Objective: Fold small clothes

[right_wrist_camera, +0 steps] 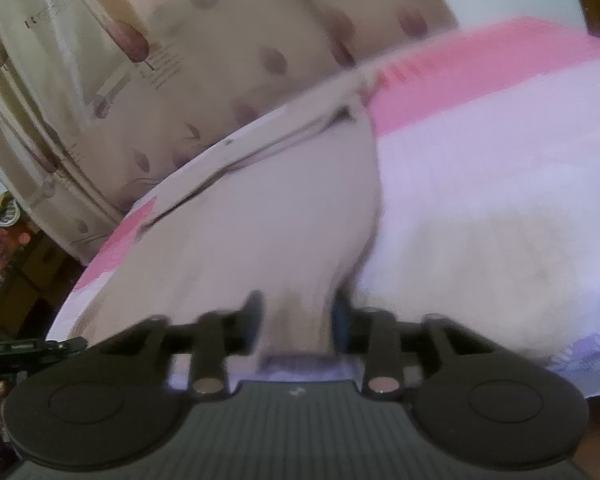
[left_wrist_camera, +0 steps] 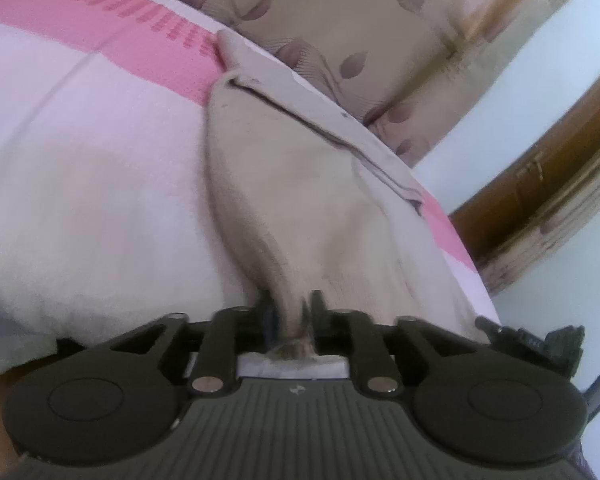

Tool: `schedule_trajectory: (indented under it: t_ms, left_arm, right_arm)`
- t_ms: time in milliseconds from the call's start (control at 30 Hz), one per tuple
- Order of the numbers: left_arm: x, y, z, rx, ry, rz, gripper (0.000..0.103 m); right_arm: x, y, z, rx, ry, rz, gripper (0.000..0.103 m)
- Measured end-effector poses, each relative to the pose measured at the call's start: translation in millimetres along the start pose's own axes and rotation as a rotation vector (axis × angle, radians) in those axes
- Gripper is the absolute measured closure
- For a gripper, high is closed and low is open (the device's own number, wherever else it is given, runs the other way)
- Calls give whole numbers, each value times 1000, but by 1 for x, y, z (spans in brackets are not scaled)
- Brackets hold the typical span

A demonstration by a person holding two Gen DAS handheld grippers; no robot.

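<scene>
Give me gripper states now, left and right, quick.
Left gripper: closed on a bunched edge of the beige garment.
Right gripper: beige garment between its fingers; blur hides whether they pinch it.

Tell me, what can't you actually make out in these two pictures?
- Beige garment: its type is unclear; each view shows only one bunched end.
- Right gripper, right wrist view: motion blur hides whether its pads press the cloth.
- Bed cover: cut off by both frames.
- The person: out of both views.

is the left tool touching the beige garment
Touching. The left wrist view shows the beige garment bunched and pinched between the left tool's fingers, pulled taut up off the bedspread.
</scene>
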State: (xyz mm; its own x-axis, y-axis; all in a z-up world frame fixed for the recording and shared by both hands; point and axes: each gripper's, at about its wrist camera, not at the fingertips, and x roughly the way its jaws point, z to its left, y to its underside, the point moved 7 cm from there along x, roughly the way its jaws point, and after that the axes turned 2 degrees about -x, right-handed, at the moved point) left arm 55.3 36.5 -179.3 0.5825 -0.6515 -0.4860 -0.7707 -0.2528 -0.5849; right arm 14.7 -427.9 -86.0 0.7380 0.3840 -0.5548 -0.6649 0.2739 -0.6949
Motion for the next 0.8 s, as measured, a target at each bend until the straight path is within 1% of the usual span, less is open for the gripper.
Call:
schedule_trajectory:
  t_ms: [33, 67, 100, 167, 200, 233, 267, 367, 467, 600, 733, 800]
  left_arm:
    - [0, -1, -2, 4, 14, 0, 56]
    - [1, -2, -6, 12, 23, -5, 51]
    - [2, -3, -9, 24, 22, -13, 44]
    - [7, -4, -15, 43, 0, -12, 51]
    - [9, -3, -16, 52, -16, -15, 79]
    - [12, -2, -15, 53, -37, -3, 95]
    - [14, 0, -14, 48, -56, 4, 95]
    - [5, 0, -18, 70, -56, -49, 95]
    - [-11, -11, -27, 58, 15, -140, 95]
    - [-20, -30, -43, 65, 35, -207, 95]
    - [-21, -42, -55, 64, 47, -241, 95]
    - [-20, -48, -60, 67, 46, -256, 95]
  right_arm:
    - [1, -2, 3, -4, -4, 1, 33]
    - [4, -2, 6, -10, -4, 10, 29]
    - [6, -3, 8, -26, 11, 13, 29]
    - [10, -4, 12, -56, 26, 16, 31]
    - [11, -3, 12, -74, 43, 14, 37]
    - [12, -1, 11, -89, 71, 20, 70]
    - [13, 1, 8, -81, 83, 22, 91]
    - [7, 5, 1, 6, 25, -13, 91]
    - [0, 3, -4, 123, -79, -68, 92]
    - [-7, -11, -5, 236, -200, -135, 92]
    - [-11, -31, -2, 294, -295, -197, 92]
    - [-13, -40, 2, 286, -304, -215, 91]
